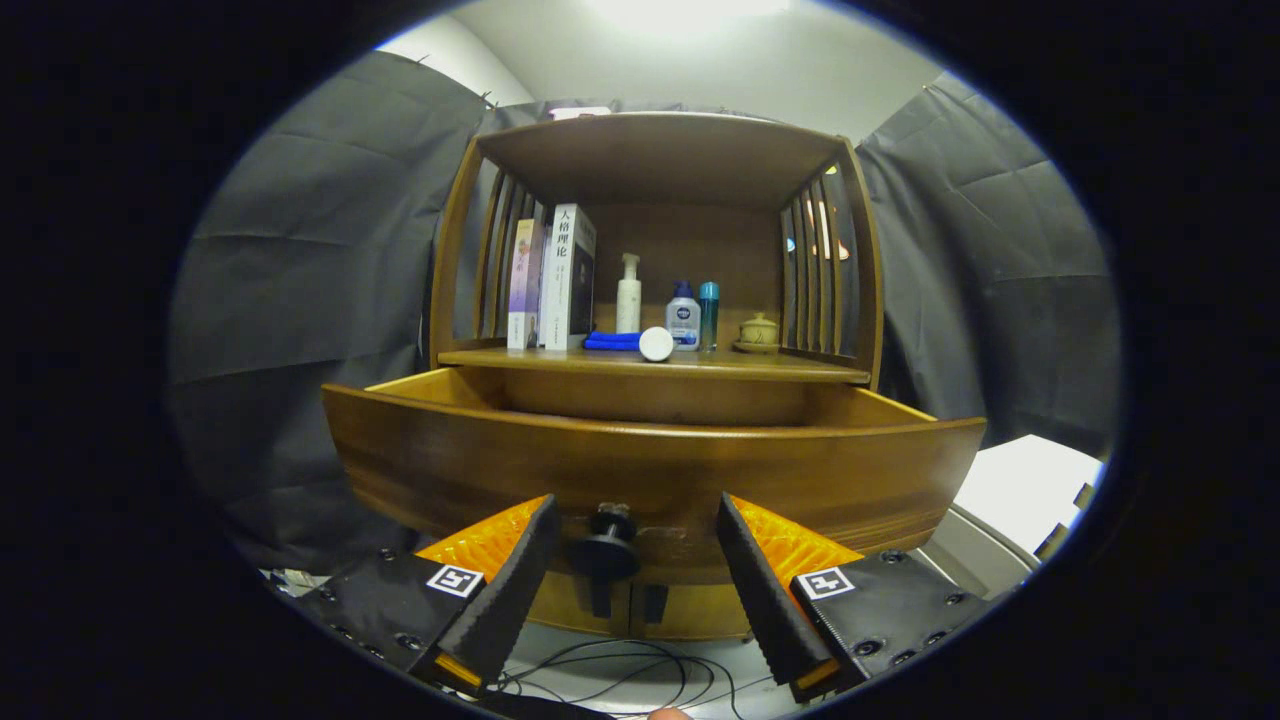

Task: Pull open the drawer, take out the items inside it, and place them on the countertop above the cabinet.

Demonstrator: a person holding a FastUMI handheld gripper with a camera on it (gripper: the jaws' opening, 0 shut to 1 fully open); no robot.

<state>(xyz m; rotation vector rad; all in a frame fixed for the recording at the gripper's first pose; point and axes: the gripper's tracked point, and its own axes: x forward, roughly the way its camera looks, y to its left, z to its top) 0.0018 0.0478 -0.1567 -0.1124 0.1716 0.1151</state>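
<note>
The wooden drawer (660, 470) stands pulled out toward me, its curved front just ahead of my fingers. Its dark round knob (606, 545) sits between my two fingertips, closer to the left one, with a gap on each side. My gripper (638, 530) is open; the orange-backed black fingers (500, 590) touch nothing. The drawer's inside is hidden behind its front panel. Above the drawer lies the cabinet's countertop (780, 367), a wooden shelf holding a white round lid or jar (656, 343) on a blue cloth (612, 341).
On the countertop stand two books (560, 280), a white pump bottle (628, 295), a small white-and-blue bottle (683, 317), a teal tube (709, 315) and a small lidded pot (758, 331). Black cables (620, 675) lie on the floor below. A white surface (1020, 485) sits beside the cabinet.
</note>
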